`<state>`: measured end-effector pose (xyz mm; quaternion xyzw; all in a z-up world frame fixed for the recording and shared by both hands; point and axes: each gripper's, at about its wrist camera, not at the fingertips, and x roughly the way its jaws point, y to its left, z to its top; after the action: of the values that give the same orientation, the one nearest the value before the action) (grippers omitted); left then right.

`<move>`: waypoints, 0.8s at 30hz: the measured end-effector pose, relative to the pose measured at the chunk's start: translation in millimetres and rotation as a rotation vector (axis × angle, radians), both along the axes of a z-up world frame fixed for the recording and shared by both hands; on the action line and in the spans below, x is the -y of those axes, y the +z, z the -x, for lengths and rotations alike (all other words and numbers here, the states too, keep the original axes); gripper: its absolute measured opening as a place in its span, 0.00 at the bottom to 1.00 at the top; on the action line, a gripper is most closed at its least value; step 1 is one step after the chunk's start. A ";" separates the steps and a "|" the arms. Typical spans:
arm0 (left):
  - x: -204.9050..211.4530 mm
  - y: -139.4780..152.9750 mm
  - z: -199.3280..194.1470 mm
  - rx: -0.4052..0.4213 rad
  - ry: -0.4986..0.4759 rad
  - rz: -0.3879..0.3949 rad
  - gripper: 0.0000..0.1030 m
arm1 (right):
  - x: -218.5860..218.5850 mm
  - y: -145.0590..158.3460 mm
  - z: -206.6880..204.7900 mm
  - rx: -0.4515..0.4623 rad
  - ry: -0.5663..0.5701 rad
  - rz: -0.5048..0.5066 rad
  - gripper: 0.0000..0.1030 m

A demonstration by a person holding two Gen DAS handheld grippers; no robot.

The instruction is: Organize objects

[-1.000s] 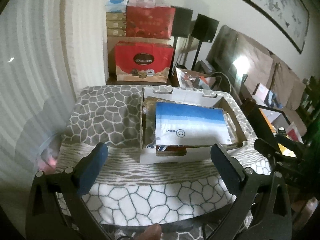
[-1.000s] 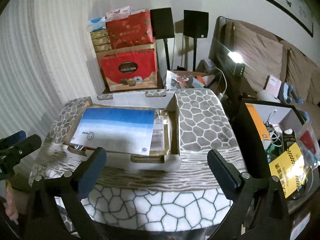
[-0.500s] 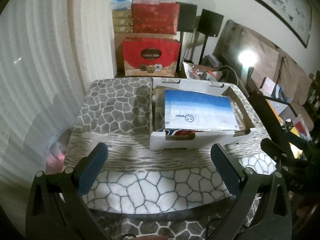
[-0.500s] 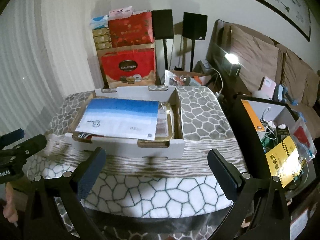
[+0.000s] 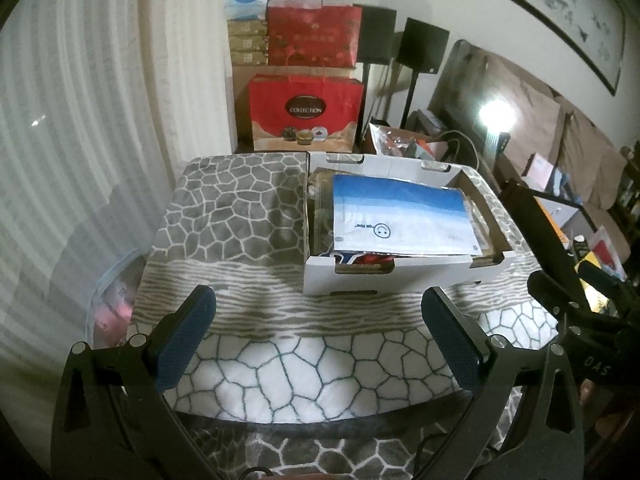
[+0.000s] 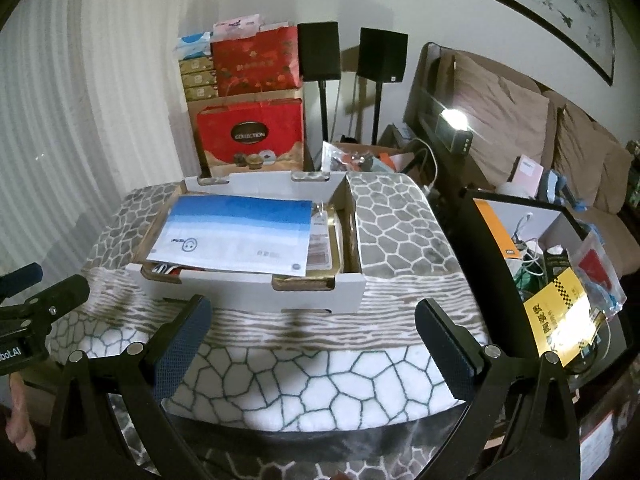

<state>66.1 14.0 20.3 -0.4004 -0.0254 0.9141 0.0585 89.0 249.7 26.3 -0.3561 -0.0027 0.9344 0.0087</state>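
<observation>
A white cardboard box stands on a table covered with a grey and white stone-pattern cloth. A blue and white packet lies flat on top of the box's contents; it also shows in the right wrist view, in the same box. My left gripper is open and empty, above the near part of the table, short of the box. My right gripper is open and empty, likewise short of the box. What lies under the packet is mostly hidden.
Red gift bags and stacked boxes stand behind the table beside two black speakers. A sofa and a cluttered black shelf are to the right. White curtains hang on the left.
Both grippers have pulled back and away from the box, which now looks farther off. Both stay open and empty.
</observation>
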 end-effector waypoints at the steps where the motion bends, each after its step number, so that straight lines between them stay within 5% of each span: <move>1: 0.6 0.4 0.4 0.001 0.000 -0.001 1.00 | -0.1 -0.1 -0.1 0.001 0.000 0.000 0.99; 24: 0.0 0.1 2.9 0.007 -0.003 -0.003 1.00 | 0.0 -0.1 0.0 0.001 0.001 0.002 0.99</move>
<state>63.2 14.1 20.4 -0.4035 -0.0262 0.9126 0.0603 88.9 249.7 26.3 -0.3566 -0.0019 0.9342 0.0078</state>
